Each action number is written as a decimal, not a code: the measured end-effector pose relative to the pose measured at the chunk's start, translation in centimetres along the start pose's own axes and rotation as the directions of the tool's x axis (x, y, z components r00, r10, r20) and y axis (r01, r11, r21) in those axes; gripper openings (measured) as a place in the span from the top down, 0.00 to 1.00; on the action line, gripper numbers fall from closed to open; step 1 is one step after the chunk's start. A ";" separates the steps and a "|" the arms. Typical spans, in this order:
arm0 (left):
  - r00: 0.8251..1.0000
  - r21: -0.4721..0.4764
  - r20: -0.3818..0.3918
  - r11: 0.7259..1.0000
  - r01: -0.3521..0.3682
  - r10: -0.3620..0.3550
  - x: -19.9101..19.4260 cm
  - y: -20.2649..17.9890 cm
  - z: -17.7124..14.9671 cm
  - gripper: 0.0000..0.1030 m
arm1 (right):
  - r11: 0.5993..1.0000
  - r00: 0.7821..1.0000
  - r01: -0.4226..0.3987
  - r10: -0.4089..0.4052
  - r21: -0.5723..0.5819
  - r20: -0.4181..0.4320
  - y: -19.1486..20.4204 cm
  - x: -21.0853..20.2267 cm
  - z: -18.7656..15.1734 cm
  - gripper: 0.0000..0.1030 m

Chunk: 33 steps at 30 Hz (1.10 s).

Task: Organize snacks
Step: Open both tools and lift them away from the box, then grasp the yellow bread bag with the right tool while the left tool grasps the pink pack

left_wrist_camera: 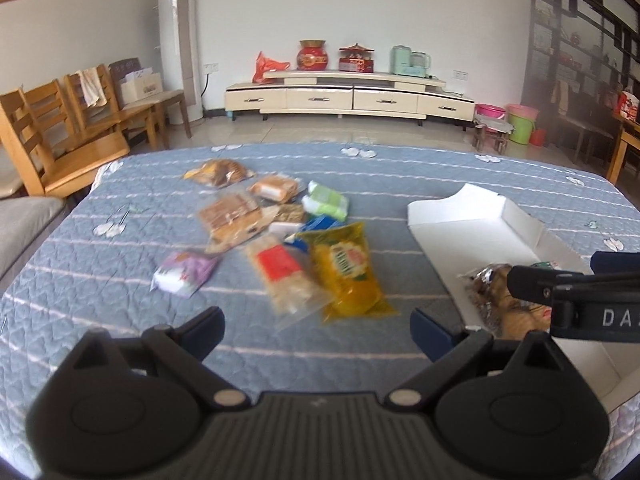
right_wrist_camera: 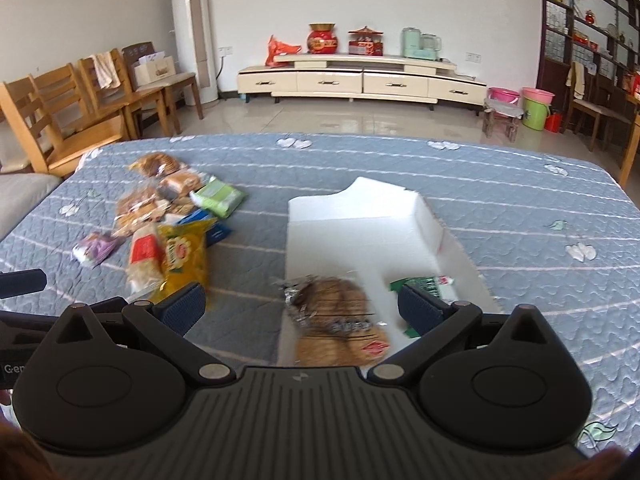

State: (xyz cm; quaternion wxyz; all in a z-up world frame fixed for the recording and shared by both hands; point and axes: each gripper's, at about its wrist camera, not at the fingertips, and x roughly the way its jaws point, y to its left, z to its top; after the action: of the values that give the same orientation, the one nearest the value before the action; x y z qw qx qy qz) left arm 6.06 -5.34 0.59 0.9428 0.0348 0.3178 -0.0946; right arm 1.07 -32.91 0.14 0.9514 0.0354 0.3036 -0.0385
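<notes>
Both claws gape empty: my right claw (right_wrist_camera: 302,306) hovers over the box (right_wrist_camera: 424,216), where a cookie pack (right_wrist_camera: 340,320) lies; my left claw (left_wrist_camera: 318,330) faces the pile (left_wrist_camera: 280,236) left of the box, so I judge the yellow bag (left_wrist_camera: 348,268) comes next.

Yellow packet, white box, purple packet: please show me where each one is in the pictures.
yellow packet (left_wrist_camera: 347,270), left wrist view, on its label.
white box (right_wrist_camera: 352,236), right wrist view, on its bare floor.
purple packet (left_wrist_camera: 185,274), left wrist view, on its middle.
</notes>
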 end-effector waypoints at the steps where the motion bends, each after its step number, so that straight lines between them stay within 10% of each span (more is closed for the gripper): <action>1: 1.000 -0.004 -0.002 1.000 -0.002 0.002 0.0 0.3 -0.2 0.04 | 1.000 1.000 -0.003 0.003 -0.005 -0.002 0.3 0.1 0.0 0.00; 33: 0.995 -0.089 -0.033 0.991 -0.096 0.093 1.2 7.4 -2.1 0.04 | 0.990 0.991 -0.117 0.110 -0.082 -0.081 6.9 3.4 -1.3 0.00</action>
State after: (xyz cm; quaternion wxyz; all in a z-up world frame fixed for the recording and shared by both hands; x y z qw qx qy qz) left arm 7.21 1.97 -1.74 0.9422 0.0083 0.3332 -0.0350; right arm 3.75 -26.06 -2.63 0.9404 0.0129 0.3385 0.0302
